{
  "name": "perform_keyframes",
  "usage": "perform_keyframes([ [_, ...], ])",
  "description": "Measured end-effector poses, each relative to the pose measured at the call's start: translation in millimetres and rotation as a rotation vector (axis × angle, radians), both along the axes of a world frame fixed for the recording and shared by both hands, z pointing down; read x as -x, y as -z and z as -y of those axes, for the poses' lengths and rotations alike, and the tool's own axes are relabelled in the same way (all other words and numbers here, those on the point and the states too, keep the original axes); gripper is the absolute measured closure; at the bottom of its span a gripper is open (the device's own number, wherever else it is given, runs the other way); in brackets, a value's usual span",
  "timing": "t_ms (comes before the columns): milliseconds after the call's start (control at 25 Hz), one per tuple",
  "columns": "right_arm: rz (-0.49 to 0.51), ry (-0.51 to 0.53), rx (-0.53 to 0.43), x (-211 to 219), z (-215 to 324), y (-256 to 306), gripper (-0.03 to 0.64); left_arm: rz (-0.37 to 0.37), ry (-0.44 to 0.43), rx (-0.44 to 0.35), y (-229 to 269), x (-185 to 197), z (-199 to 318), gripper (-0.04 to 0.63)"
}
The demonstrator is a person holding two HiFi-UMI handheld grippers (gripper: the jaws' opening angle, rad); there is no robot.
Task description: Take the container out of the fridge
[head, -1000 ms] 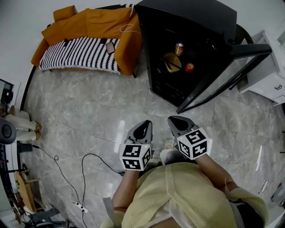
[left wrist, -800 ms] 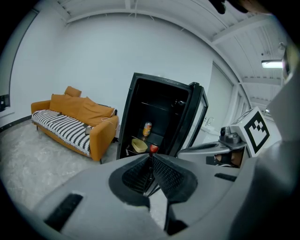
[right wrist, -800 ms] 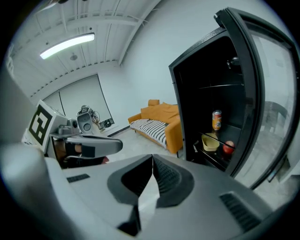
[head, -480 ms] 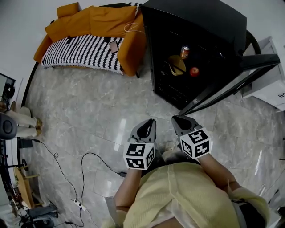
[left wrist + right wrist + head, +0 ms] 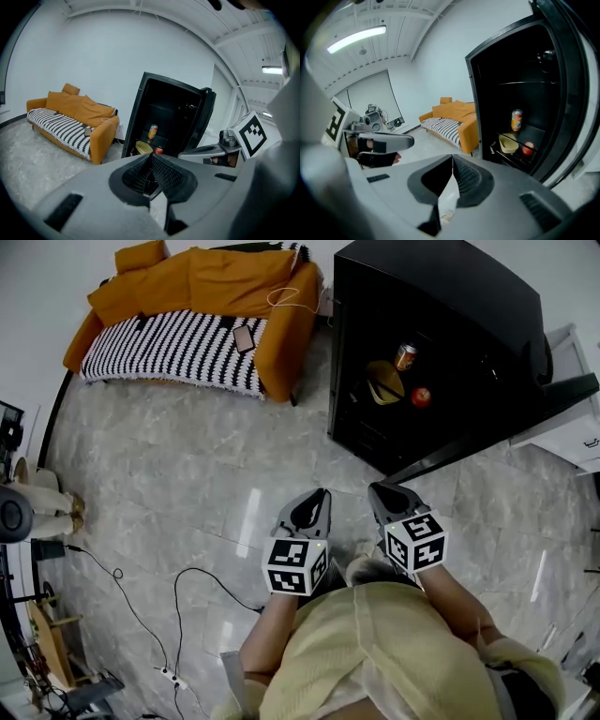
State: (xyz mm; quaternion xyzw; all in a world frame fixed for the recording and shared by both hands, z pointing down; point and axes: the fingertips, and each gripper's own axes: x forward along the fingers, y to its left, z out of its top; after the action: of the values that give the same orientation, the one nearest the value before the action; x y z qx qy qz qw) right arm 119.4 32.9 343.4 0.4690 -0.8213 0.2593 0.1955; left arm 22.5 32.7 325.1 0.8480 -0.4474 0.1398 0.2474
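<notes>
head view puts us short of the open fridge, its door swung wide so the shelves face us. we hold the left tool and right tool low and side by side, well apart from the fridge, jaws pressed together on nothing, probably because the reach has not begun. the container, a pale yellow open tub, sits on a fridge shelf just beside a red apple, near a can.
</notes>
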Motion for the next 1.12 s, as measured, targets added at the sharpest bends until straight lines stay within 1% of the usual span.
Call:
perform_keyframes([
  [240, -0.028, -0.031, 0.013, 31.1, 11.5, -6.2, 0.588, -0.011, -0.041, 0.021, -8.3, 30.8, 17.2, 0.555],
  [640, -0.069, -0.12, 0.033, 59.8, 23.2, -18.2, 0.588, -0.032, -0.119, 0.041, -21.3, 65.5, 36.3, 0.555],
  [840, -0.083, -0.164, 0.02, 59.2, 24.3, -18.0, 0.588, -0.037, -0.15, 0.055, -30.1, 69.5, 36.8, 0.555],
  [960, -0.094, -0.179, 0.032, 52.3, 23.2, -24.2, 0.588, -0.04, -0.157, 0.07, -37.0, 65.3, 35.3, 0.555],
  [1040, -0.103, -0.185, 0.036, 46.1, 26.9, -30.4, 0.588, -0.037, -0.152, 0.072, -41.1, 61.9, 37.7, 0.555],
  [1120, -0.122, -0.183, 0.028, 39.4, 34.0, -35.9, 0.588, -0.039, -0.128, 0.071, -44.6, 60.6, 42.4, 0.555],
])
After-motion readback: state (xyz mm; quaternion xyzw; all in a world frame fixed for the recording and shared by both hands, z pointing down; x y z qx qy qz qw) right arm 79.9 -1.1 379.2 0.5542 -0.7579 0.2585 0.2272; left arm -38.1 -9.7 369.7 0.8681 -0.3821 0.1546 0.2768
